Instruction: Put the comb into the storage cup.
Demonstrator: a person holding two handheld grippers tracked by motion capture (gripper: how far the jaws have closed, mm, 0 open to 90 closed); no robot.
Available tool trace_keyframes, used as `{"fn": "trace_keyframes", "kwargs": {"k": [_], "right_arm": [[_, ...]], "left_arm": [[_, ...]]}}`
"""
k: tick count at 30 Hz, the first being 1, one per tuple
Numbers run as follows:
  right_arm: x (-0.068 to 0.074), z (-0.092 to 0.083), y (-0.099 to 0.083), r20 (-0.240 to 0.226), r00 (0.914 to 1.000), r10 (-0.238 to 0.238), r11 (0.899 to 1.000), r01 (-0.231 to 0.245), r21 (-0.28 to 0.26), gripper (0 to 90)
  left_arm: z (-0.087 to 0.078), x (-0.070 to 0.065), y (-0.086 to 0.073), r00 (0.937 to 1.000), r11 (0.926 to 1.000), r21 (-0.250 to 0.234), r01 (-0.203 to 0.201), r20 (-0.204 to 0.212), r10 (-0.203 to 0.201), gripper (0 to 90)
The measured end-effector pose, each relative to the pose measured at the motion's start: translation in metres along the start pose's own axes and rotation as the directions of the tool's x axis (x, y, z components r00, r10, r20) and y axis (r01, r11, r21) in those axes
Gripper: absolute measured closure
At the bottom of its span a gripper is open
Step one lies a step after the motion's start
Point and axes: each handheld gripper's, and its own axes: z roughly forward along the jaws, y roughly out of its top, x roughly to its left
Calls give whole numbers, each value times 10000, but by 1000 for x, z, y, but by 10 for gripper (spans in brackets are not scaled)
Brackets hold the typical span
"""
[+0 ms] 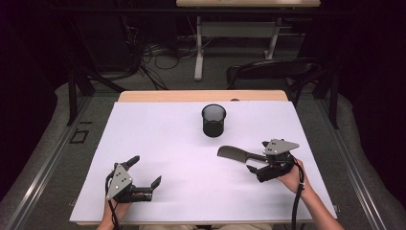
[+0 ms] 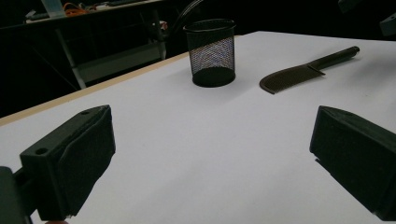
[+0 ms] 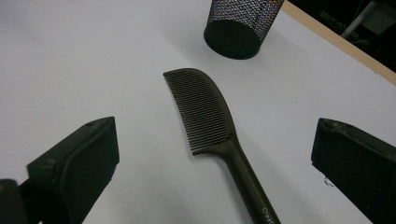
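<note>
high view: dark comb lay flat on white table, near side of black mesh cup, apart from it. right gripper hovered at comb handle, jaws spread wide, handle between them, not pinched. right gripper view: comb teeth faced left, handle ran down between jaws. left gripper low at table's near left, jaws spread, holding nothing.

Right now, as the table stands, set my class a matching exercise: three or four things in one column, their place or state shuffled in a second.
Things
1. comb
2. mesh cup
3. left gripper
4. right gripper

Place or state
A. upright near the table's far edge
B. open, over bare table
C. lying flat
D. open, around the comb's handle

Pairs: 1-C, 2-A, 3-B, 4-D
</note>
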Motion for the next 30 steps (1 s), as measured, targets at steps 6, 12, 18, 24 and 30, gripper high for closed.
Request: {"fn": "trace_keyframes", "kwargs": {"k": [6, 12, 18, 24, 30], "right_arm": [[-3, 0, 4, -125, 9997, -201, 9995, 203, 230, 5], [-7, 1, 6, -218, 9996, -191, 9989, 200, 424, 6], [-11, 4, 10, -360, 9989, -288, 9972, 312, 678, 7], [-14, 8, 12, -607, 9975, -371, 9930, 436, 1098, 8], [-19, 12, 15, -788, 9952, -576, 9872, 685, 1437, 8]], "left_arm": [[0, 0, 0, 10000, 10000, -6, -9, 10, 9, 2], [0, 0, 0, 10000, 10000, -11, -8, 16, 8, 2], [0, 0, 0, 10000, 10000, -15, -23, 21, 23, 2], [0, 0, 0, 10000, 10000, -26, -24, 28, 24, 2], [1, 0, 0, 10000, 10000, -15, -34, 44, 34, 2]]}}
